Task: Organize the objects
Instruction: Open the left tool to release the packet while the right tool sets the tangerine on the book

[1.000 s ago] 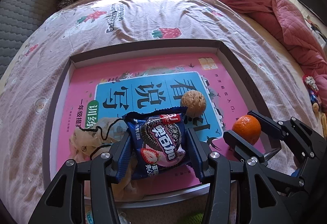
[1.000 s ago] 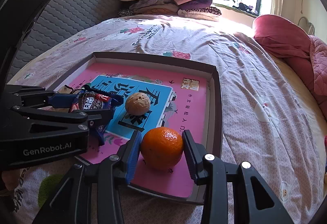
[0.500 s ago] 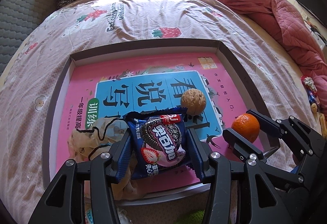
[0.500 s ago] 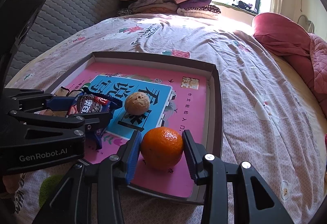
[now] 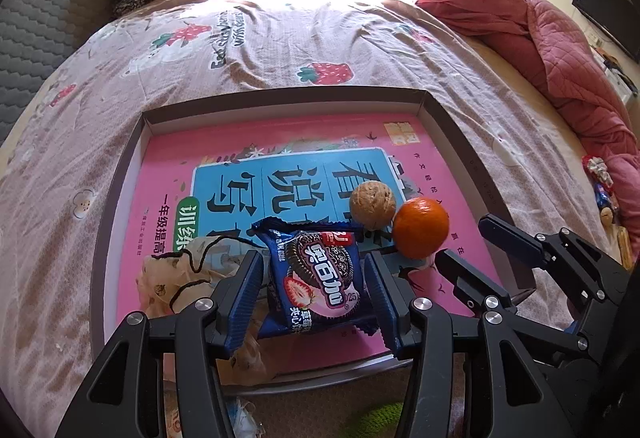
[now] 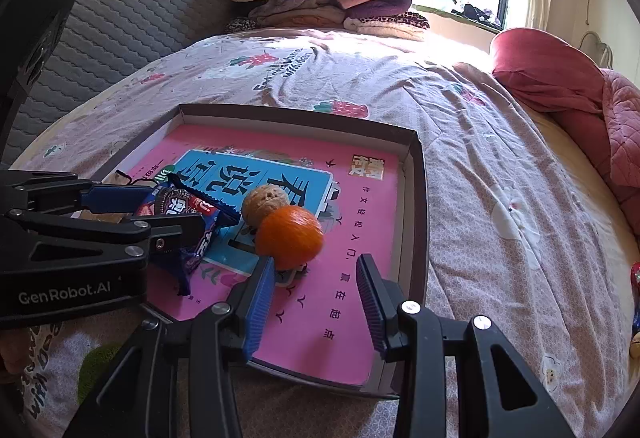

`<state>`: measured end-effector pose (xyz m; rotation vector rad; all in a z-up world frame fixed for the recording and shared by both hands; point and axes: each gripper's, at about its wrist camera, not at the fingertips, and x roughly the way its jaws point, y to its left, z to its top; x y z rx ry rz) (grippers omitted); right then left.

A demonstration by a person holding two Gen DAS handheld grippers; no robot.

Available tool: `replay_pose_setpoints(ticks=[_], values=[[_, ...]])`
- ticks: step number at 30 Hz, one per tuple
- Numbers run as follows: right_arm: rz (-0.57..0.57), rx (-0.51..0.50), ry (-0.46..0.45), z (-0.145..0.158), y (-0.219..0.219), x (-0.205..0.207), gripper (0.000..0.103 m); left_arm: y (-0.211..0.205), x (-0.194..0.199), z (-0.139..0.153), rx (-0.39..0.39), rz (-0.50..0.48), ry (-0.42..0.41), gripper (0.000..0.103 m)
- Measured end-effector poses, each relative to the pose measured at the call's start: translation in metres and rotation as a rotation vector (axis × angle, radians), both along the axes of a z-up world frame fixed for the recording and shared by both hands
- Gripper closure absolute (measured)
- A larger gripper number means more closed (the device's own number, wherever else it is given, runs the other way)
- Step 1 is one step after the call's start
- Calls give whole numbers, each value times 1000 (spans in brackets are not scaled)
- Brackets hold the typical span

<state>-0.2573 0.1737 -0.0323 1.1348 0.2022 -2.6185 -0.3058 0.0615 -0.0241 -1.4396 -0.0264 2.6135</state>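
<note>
Left wrist: crinkly cookie packet (image 5: 318, 276), round orange (image 5: 420, 227) seemingly touching rough walnut (image 5: 373, 203)

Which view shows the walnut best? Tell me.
Left wrist view: the walnut lies nearly whole on the pink book, only its right edge touching the orange. In the right wrist view, that orange hides its lower half.
</note>
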Motion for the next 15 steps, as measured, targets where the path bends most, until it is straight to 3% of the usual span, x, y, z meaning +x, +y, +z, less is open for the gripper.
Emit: replay_pose_setpoints(ticks=[3,15], values=[[-7,-5,6,3,2,0,61,-1,2,5,-4,11,22,43],[-9,-33,33,19,5,9,60,0,19,31,-3,11,83,38]])
